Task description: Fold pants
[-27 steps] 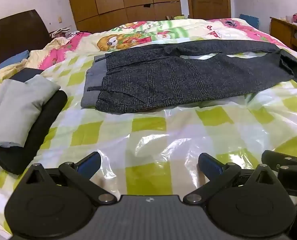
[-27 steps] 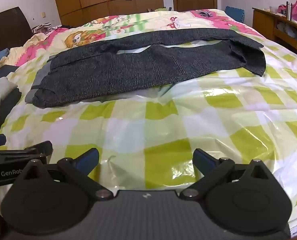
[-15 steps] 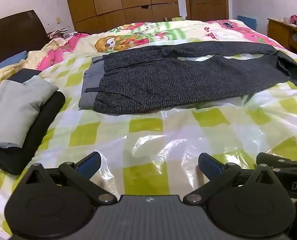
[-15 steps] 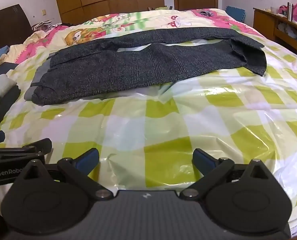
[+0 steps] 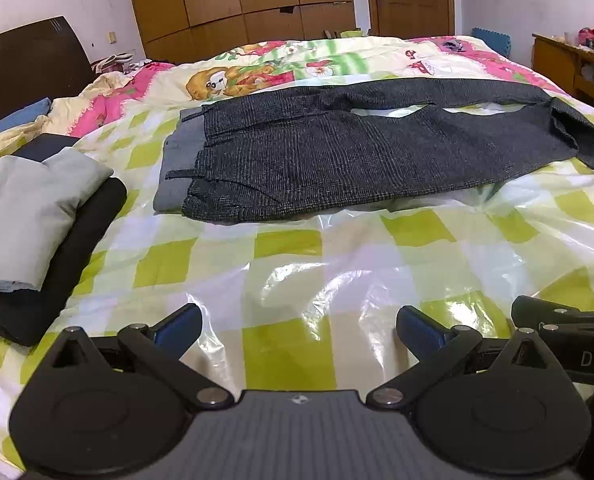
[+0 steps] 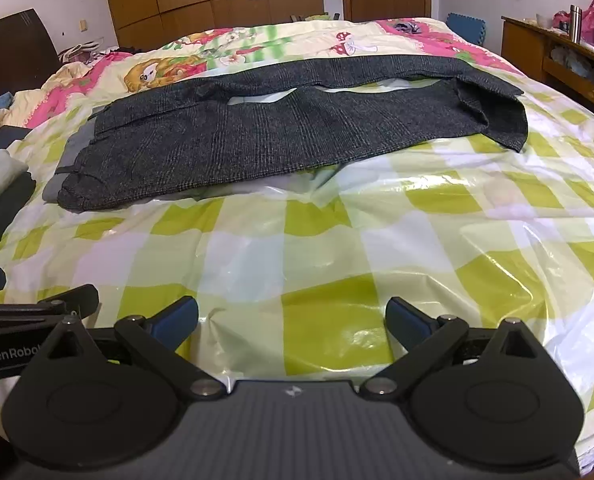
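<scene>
Dark grey checked pants (image 5: 357, 152) lie spread flat across the bed, waistband at the left, legs running right, the far leg's end folded over at the right. They also show in the right wrist view (image 6: 281, 136). My left gripper (image 5: 297, 326) is open and empty, low over the plastic-covered bed, well short of the pants. My right gripper (image 6: 291, 320) is open and empty beside it, also short of the pants.
A green-checked sheet under clear plastic (image 5: 297, 264) covers the bed. Folded grey and black clothes (image 5: 29, 216) are stacked at the left. A wooden side table (image 6: 557, 56) stands at the right, wardrobes and a door behind.
Both grippers have drifted slightly, so the pants sit a little lower and closer in both views. The jaws stay open.
</scene>
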A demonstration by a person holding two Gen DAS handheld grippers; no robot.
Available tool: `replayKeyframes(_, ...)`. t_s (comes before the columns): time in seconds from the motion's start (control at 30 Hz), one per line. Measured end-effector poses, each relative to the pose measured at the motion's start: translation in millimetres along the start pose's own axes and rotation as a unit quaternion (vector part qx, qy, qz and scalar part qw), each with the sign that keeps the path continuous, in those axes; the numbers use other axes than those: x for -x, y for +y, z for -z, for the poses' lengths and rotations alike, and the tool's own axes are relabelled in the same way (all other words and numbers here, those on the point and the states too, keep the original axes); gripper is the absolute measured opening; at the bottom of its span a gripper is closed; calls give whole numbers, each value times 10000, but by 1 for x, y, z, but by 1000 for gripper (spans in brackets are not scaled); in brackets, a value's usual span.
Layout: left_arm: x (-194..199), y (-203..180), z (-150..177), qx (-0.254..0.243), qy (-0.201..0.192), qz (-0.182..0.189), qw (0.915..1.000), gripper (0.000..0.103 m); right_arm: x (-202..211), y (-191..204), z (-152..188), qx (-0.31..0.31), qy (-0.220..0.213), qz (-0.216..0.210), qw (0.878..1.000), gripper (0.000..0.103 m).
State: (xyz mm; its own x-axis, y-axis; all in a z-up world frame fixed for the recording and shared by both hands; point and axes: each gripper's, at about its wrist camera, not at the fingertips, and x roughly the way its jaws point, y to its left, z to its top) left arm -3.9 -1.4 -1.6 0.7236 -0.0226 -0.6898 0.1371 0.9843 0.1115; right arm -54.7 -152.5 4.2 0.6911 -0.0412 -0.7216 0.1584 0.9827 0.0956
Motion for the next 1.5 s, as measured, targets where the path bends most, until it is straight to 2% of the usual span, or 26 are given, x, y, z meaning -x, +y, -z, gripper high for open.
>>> replayKeyframes(1.5, 2, 2, 2, -60, -12, -74, 10000, 103, -2, 2, 1, 51, 27, -1, 10000, 99)
